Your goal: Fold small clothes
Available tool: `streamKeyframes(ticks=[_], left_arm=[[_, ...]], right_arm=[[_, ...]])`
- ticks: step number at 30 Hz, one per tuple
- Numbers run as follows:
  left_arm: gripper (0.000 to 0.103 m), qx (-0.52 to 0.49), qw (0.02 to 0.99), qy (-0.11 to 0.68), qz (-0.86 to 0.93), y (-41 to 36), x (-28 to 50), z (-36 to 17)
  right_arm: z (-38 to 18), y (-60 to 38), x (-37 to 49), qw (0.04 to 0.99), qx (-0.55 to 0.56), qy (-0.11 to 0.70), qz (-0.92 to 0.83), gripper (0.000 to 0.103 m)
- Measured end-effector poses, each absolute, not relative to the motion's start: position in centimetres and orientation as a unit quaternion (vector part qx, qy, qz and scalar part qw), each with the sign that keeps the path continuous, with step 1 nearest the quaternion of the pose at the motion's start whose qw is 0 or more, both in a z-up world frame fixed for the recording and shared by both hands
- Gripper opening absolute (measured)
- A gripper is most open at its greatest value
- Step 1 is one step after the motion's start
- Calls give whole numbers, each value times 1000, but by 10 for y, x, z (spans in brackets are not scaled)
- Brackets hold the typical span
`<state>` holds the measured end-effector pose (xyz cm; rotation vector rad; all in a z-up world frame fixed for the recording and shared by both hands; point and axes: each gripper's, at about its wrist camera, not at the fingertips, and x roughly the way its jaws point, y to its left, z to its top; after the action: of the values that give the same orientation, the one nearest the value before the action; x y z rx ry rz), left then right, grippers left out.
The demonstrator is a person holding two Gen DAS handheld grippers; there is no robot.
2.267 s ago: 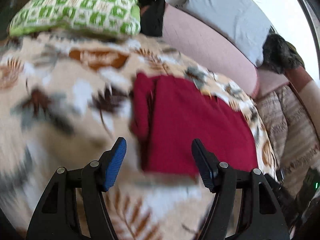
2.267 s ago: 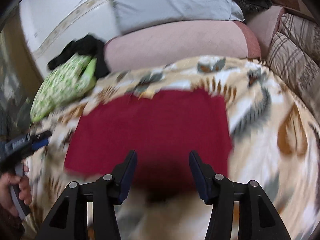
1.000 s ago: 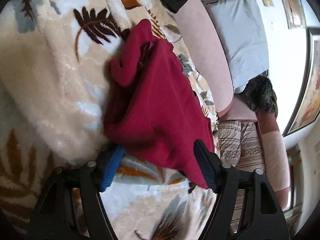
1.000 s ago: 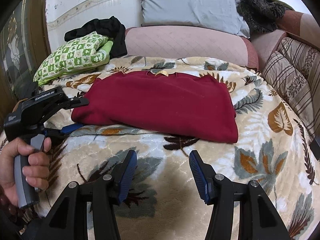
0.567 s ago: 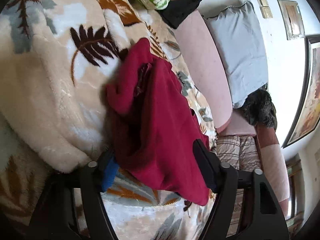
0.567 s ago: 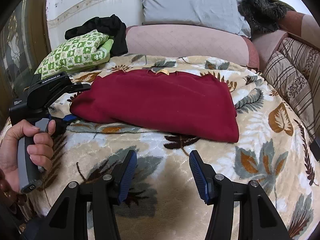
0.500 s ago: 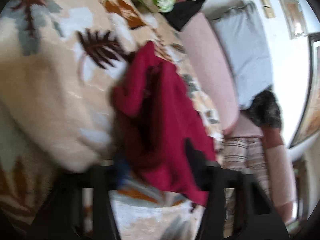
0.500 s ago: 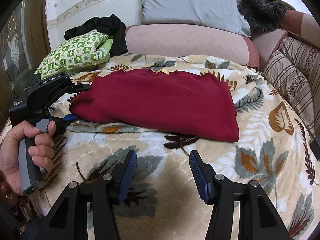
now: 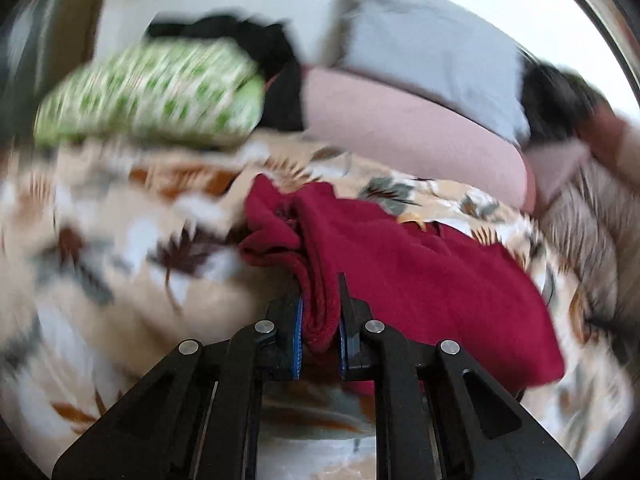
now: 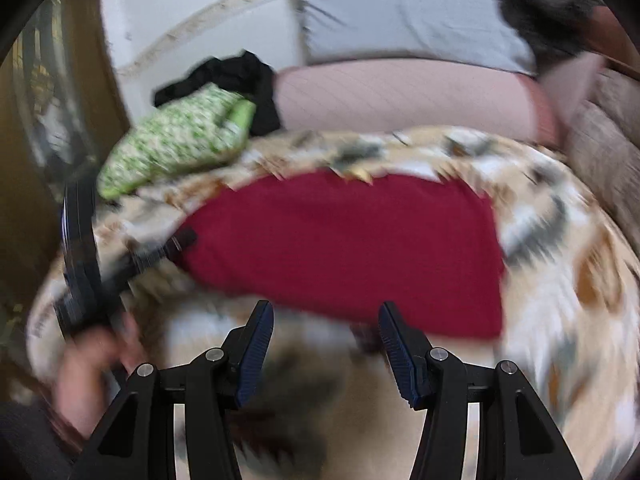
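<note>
Left wrist view showed the left tool with its jaws closing, the blue pads already pressed on a bunched edge of the dark red knitted garment. From that clamped edge the garment was seen spread toward 2 o'clock across the cream plush blanket printed with brown and grey leaves. In the right wrist view the garment lay mostly flat at the middle of the blanket, with its left end gathered at 9 o'clock where the left tool was held by a hand. The right tool was seen with its jaws apart at a middling width, nothing between them, near the garment's front edge but apart from it.

A rough rectangle appeared to have been formed already; the fold of the gripped left end over toward the right was judged to be just under way, and at least that fold and a final tidying seemed to be left.

Beyond the blanket, at 12 o'clock, a pink quilted bolster and a grey pillow were seen, and at 10 o'clock a green-and-white patterned cushion with black cloth behind it. Both views were blurred by motion.
</note>
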<state>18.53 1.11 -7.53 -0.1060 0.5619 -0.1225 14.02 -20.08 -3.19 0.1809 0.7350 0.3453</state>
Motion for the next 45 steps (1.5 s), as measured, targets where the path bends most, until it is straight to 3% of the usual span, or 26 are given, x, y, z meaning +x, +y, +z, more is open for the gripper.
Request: streamKeyframes(ticks=[1, 3, 9, 12, 23, 24, 26, 27, 28, 34, 41, 45], left_arm=[[12, -29, 962, 265, -65, 4, 181, -76], [12, 2, 965, 251, -74, -8, 177, -79], [12, 62, 967, 224, -103, -23, 173, -83], [12, 91, 967, 209, -118, -34, 168, -80], [12, 133, 958, 201, -156, -57, 163, -77], [12, 136, 957, 200, -160, -59, 163, -75], [12, 141, 956, 197, -165, -65, 158, -70], [12, 139, 955, 197, -172, -67, 156, -68], [12, 142, 954, 194, -179, -73, 153, -65], [12, 159, 942, 170, -242, -138, 133, -47], [13, 183, 910, 222, -297, -219, 135, -74], [24, 179, 887, 285, -317, -234, 133, -93]], right_arm=[[-24, -201, 171, 899, 114, 367, 212, 71], [-21, -197, 226, 858, 167, 390, 290, 86], [-60, -171, 354, 727, 333, 478, 362, 86], [-82, -150, 382, 699, 357, 510, 351, 88], [-43, -84, 397, 737, 177, 533, 375, 94], [-43, -86, 399, 751, 156, 534, 356, 89], [-47, -96, 402, 753, 136, 554, 328, 51], [-47, -105, 402, 754, 136, 559, 317, 25], [-44, -113, 400, 759, 132, 557, 312, 20], [-17, -216, 378, 776, 135, 543, 292, 17], [-52, -325, 363, 772, 167, 575, 213, 17], [-89, -357, 363, 778, 197, 575, 162, 20]])
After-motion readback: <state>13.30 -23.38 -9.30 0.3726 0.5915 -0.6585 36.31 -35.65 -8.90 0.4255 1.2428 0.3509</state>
